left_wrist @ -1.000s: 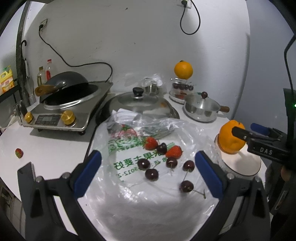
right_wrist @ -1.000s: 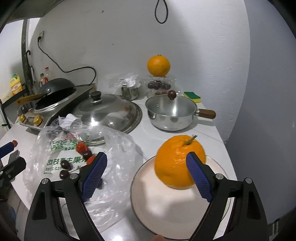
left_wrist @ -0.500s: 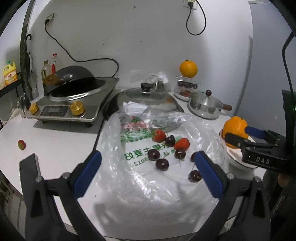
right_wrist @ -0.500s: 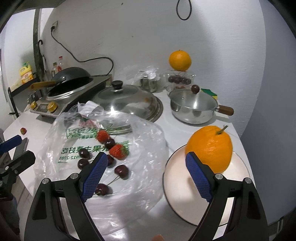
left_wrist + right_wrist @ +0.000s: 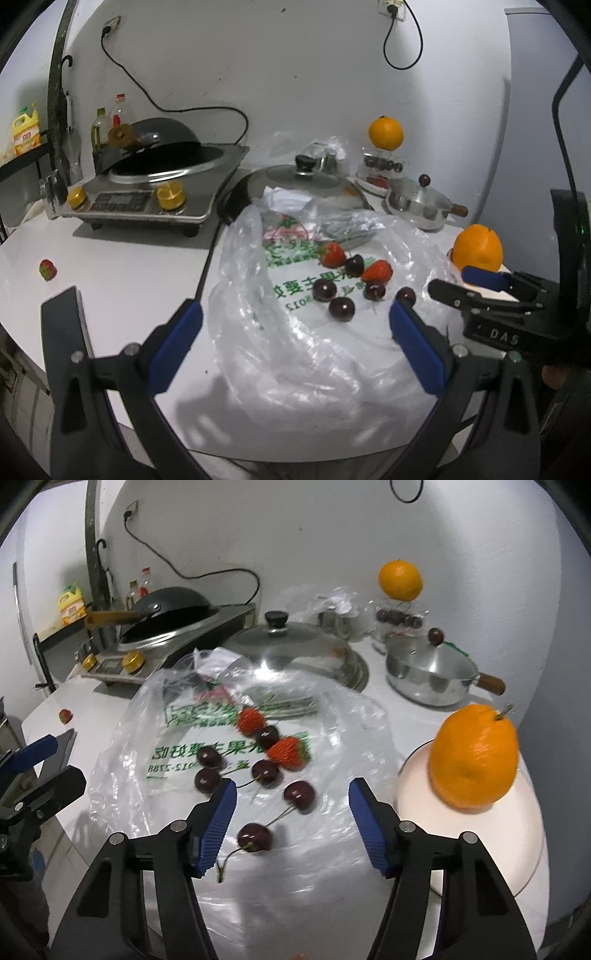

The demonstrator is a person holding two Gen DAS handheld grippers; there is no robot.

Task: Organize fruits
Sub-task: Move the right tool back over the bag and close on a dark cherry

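Observation:
A clear plastic bag (image 5: 332, 731) with green print lies flat on the white counter. Several dark cherries (image 5: 299, 795) and two strawberries (image 5: 286, 753) rest on it. My right gripper (image 5: 291, 797) hovers over the bag's near part, its jaws closing. One cherry sits between the fingertips, and the pads do not touch it. An orange (image 5: 474, 757) stands on a white plate (image 5: 480, 849) to the right. My left gripper (image 5: 295, 314) is wide open over the bag (image 5: 332, 362), short of the cherries (image 5: 341, 308). The right gripper (image 5: 452, 282) shows at the left view's right edge.
At the back stand an induction cooker with a wok (image 5: 159, 147), a lidded pan (image 5: 306, 177) and a small steel pot (image 5: 432, 672). A second orange (image 5: 400, 579) tops a clear box of fruit. A stray strawberry (image 5: 48, 269) lies on the left of the counter.
My right gripper has swung left from the orange on the plate to over the cherries, and its jaws have narrowed. The left gripper has drifted back and left a little, still wide open.

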